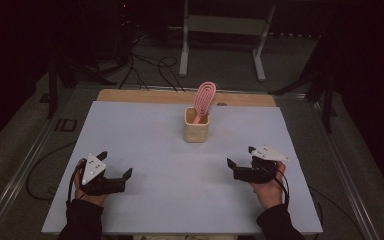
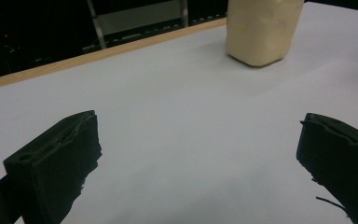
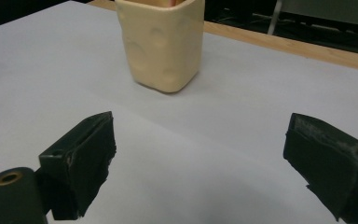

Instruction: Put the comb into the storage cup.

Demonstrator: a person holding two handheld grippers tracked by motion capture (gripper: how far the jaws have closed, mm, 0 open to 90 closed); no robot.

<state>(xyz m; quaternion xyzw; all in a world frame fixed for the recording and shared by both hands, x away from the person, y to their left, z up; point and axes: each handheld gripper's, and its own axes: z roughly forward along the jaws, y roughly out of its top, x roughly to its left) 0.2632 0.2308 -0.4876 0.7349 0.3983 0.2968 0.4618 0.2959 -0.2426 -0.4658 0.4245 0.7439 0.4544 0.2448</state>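
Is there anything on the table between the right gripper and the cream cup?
Nothing: only bare white table separates the right gripper from the cup, per the right gripper view.

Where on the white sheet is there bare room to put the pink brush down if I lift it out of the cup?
Bare sheet lies left and right of the cream cup, and between the cup and both open hand-held grippers, left and right. The pink brush stands in the cup. Tightest is the strip behind the cup, near the wooden edge.
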